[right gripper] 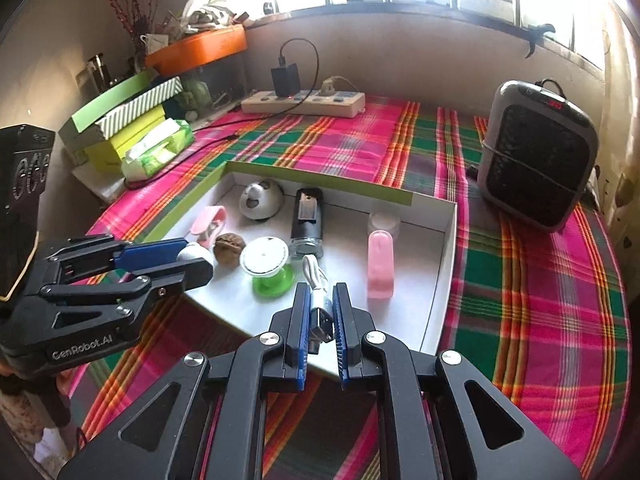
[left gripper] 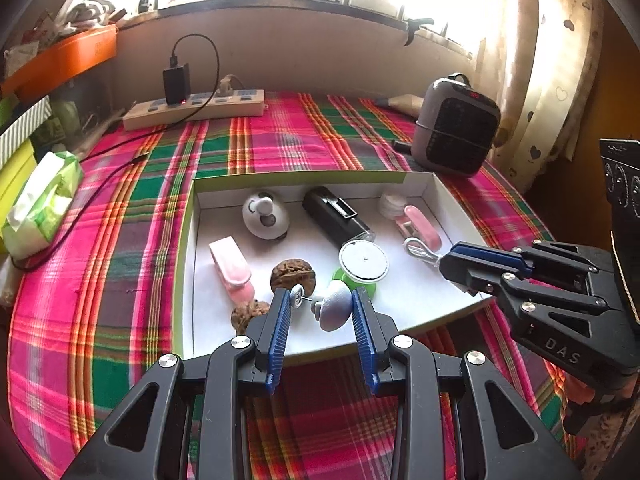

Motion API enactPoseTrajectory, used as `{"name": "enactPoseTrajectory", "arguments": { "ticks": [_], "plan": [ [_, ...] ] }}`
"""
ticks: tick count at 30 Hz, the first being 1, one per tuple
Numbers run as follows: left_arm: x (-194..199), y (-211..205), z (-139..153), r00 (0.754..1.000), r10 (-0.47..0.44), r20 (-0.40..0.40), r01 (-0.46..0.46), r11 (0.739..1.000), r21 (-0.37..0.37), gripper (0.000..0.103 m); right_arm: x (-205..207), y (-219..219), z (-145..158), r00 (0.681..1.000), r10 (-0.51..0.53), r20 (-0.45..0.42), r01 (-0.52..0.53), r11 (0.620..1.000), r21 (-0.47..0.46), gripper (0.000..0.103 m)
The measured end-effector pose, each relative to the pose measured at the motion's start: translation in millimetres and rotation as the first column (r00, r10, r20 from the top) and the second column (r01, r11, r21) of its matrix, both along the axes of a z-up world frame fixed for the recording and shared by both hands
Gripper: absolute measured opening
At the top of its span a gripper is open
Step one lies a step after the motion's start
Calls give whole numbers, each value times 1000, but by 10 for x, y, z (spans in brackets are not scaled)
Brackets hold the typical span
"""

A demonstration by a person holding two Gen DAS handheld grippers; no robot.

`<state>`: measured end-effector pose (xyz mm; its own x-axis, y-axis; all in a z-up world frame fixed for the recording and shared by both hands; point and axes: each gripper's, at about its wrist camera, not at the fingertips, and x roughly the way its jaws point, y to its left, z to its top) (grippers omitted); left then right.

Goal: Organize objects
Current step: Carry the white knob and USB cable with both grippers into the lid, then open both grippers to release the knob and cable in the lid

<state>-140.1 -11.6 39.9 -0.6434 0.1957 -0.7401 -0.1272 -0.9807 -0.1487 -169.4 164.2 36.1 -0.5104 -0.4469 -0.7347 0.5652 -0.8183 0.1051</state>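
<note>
A shallow white box with green rim (left gripper: 304, 178) (right gripper: 436, 292) lies on the plaid cloth. It holds a white round gadget (left gripper: 266, 216), a black device (left gripper: 340, 216), two pink clips (left gripper: 232, 268) (right gripper: 380, 266), walnuts (left gripper: 292, 276), a green-based white disc (left gripper: 363, 261) (right gripper: 266, 258) and a white USB cable (right gripper: 316, 280). My left gripper (left gripper: 320, 308) holds a white spinning top (left gripper: 334, 310) between its jaws above the box's near edge. My right gripper (right gripper: 321, 304) is shut on the cable's USB plug (right gripper: 322, 322) at the box's near corner.
A grey heater (left gripper: 456, 124) (right gripper: 538, 156) stands right of the box. A power strip with charger (left gripper: 196, 108) lies at the back. A tissue pack (left gripper: 42, 200) and stacked boxes (right gripper: 120, 120) sit left. The table edge is near me.
</note>
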Motion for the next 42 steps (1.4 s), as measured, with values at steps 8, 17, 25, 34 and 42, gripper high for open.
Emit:
{"name": "enactPoseTrajectory", "arguments": {
  "ticks": [8,17,25,34,42],
  "plan": [
    [-141,31,-84,1000,-1,22,2,1000,-16,29,-130,-62,-106,1000,13,28,-14,1000,20,12],
    [-218,81,-192,999,-12,52,13,1000,-28,29,-206,-120,-178,999,20,32,-21,999,42,12],
    [-260,79,-212,998,-14,56,15,1000,-24,30,-224,-154,-226,999,27,35,-29,998,52,12],
    [-271,86,-222,998,-17,62,18,1000,-15,30,-229,-160,-249,998,35,44,-38,998,55,13],
    [-268,85,-231,997,-15,69,15,1000,2,30,-230,-176,-260,998,43,46,-46,997,64,13]
  ]
}}
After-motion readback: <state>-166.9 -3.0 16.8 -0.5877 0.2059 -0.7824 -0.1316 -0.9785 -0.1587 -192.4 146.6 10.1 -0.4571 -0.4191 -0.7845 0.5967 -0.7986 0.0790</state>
